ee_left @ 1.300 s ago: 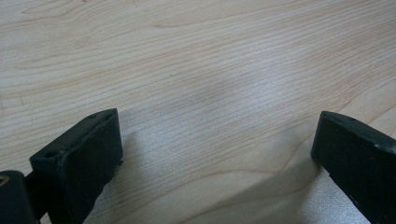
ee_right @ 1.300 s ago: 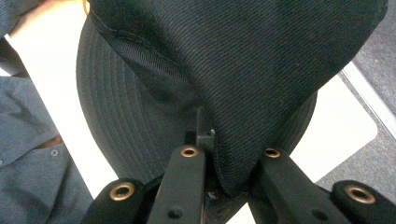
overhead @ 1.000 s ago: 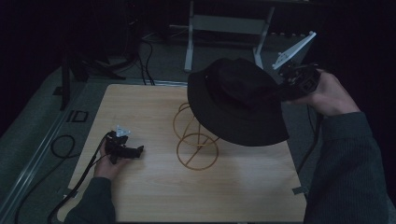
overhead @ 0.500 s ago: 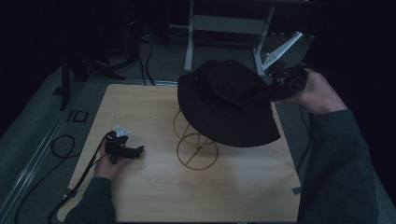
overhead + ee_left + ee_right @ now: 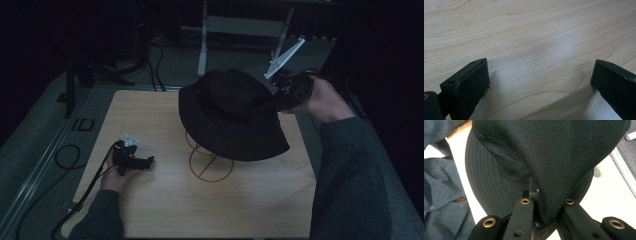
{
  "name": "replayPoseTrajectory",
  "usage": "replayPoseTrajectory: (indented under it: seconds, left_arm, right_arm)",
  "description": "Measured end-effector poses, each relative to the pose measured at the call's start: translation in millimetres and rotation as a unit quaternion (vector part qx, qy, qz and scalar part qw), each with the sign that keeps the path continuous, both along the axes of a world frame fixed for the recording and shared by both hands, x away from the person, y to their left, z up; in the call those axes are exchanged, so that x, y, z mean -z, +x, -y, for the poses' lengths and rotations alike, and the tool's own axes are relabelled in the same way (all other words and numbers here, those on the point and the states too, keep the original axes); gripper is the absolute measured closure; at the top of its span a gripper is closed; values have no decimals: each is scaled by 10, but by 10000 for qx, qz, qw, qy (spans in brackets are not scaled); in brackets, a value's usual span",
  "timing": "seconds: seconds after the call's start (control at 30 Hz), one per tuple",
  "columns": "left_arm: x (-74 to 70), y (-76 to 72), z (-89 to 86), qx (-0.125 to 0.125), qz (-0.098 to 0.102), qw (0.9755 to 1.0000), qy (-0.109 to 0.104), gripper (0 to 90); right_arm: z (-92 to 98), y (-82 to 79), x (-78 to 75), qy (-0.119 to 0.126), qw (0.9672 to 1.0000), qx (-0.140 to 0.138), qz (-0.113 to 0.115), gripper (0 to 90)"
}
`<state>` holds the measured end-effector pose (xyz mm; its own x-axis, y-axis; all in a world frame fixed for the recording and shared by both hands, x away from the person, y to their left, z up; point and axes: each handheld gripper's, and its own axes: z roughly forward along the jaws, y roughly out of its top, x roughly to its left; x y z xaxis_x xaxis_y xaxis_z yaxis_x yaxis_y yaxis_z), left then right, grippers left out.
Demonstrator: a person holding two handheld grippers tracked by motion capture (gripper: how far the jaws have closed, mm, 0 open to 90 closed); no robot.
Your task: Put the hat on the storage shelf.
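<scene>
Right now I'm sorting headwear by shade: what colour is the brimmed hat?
Black; the hat shows best in the high view.

I see a matt black woven cloth hat (image 5: 230, 117), a pale smooth grained wood table (image 5: 150, 115), and a thin wire stand (image 5: 207, 165).

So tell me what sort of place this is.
Probably a lab or recording studio, not a home: a bare wooden table in a dark room, cables on the floor, a metal stand behind, and cabled tongs in hand.
</scene>
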<state>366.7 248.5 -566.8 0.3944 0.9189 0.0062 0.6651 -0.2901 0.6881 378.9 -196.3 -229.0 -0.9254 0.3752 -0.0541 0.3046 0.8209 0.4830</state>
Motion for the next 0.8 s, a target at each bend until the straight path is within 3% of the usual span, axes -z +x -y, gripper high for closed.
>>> replayPoseTrajectory:
  seconds: [0.63, 0.8]
  left_arm:
    - [1, 7, 3, 13, 6, 10000, -13, 22]
    - [2, 7, 4, 8, 12, 10000, -19, 21]
  right_arm:
    - [-355, 95, 228, -316, 9991, -181, -223, 866]
    - [-365, 130, 321, -342, 9987, -181, -336, 863]
